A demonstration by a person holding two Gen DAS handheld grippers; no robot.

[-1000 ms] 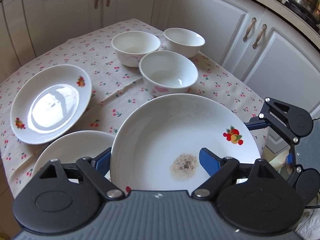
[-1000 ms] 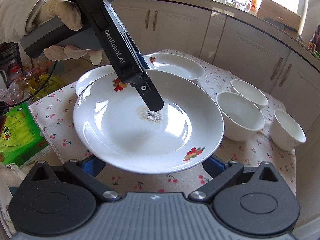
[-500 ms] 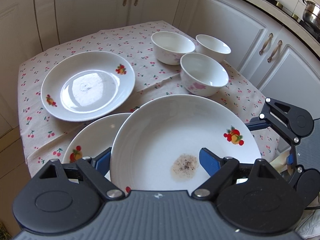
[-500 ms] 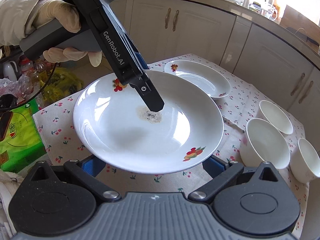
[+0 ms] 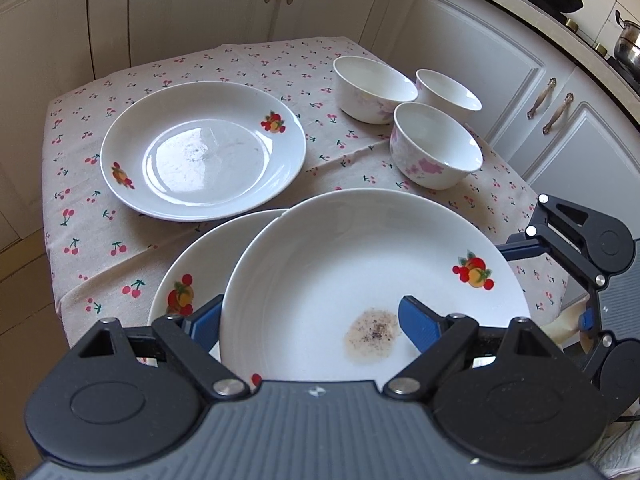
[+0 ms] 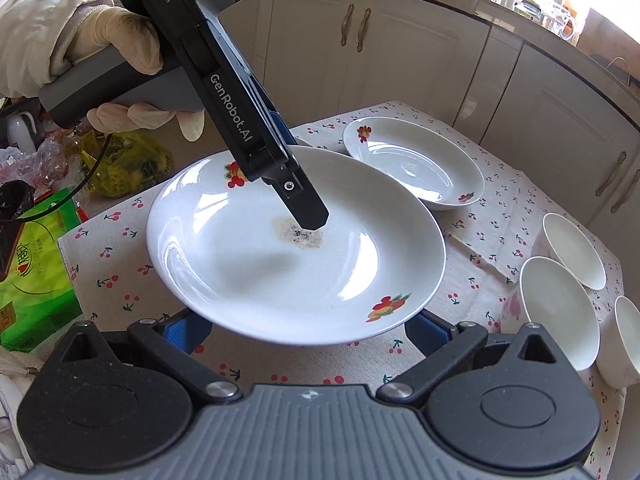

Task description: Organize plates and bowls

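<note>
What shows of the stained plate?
The stained plate is a glossy white, shallow, ceramic-looking dish with fruit decals on its rim and brown speckled residue near its centre. It is held roughly level above the tablecloth, partly over another plate. The left gripper clamps its rim, one finger inside by the residue; the right gripper's fingers pass under the opposite edge.

Pretty clearly a home kitchen: cream cabinet doors with brass handles, a steel pot on the counter's far right corner, and plates and bowls on a cherry-print tablecloth
</note>
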